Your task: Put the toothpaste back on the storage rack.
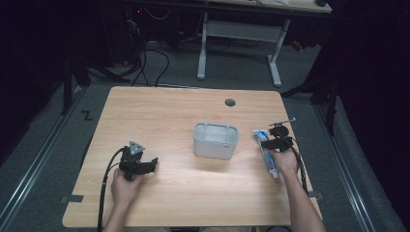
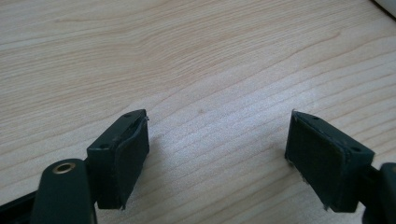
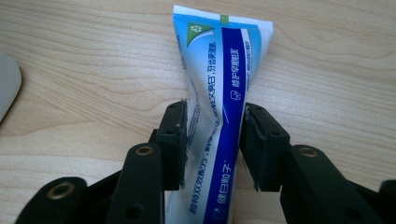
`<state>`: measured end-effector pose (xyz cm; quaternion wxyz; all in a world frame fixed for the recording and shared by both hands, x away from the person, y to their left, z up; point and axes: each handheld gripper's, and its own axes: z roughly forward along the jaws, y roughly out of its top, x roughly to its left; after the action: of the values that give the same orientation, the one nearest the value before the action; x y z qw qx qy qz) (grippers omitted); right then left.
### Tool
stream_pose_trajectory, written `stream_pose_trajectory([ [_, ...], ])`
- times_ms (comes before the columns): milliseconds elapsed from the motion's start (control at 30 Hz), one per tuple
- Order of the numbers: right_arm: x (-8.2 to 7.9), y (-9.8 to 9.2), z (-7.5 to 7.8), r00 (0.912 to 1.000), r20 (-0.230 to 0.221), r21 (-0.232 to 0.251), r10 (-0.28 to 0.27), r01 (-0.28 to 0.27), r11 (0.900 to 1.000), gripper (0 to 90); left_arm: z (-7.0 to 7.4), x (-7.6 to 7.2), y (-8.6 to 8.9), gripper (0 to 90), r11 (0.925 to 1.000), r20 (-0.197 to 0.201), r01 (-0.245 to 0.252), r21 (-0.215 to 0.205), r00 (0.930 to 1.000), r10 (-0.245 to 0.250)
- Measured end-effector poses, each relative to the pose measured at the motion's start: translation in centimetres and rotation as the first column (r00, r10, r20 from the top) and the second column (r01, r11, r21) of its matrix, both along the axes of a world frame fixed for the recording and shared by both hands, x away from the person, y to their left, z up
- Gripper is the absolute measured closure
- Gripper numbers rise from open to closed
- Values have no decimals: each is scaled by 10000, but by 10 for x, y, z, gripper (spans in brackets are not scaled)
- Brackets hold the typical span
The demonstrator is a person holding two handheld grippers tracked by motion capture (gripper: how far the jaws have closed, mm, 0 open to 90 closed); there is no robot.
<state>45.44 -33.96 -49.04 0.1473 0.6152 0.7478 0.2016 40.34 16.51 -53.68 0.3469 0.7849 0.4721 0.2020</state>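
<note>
Right gripper view puts my right gripper (image 3: 212, 140) astride the blue and white plastic toothpaste tube (image 3: 219, 93), its pads touching both edges at mid-body, so I read it as gripped. It lies flat on the pale wooden table (image 1: 159, 111), right of the grey open-topped plastic bin (image 1: 215, 140). I judge it light, soft and slick, likely to buckle; holding nearer the stiffer cap end seems safer. My left gripper (image 2: 217, 154) gapes wide and empty over bare wood
</note>
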Motion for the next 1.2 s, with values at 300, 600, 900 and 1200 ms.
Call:
stream_pose_trajectory([
  [300,9,11,2,9984,-526,-553,206,-235,9982,640,0,0,0,218,10000,1,2,0,10000,-2],
  [600,10,14,5,9980,-532,-617,352,-384,9974,702,0,0,0,218,10000,6,2,-11,10000,-2],
  [900,5,11,12,9991,-288,-422,325,-337,9985,733,0,0,0,217,10000,15,15,-10,10000,-15],
  [1200,-5,7,27,9988,164,-218,467,-463,9987,738,0,0,0,216,10000,14,30,-7,10000,-30],
])
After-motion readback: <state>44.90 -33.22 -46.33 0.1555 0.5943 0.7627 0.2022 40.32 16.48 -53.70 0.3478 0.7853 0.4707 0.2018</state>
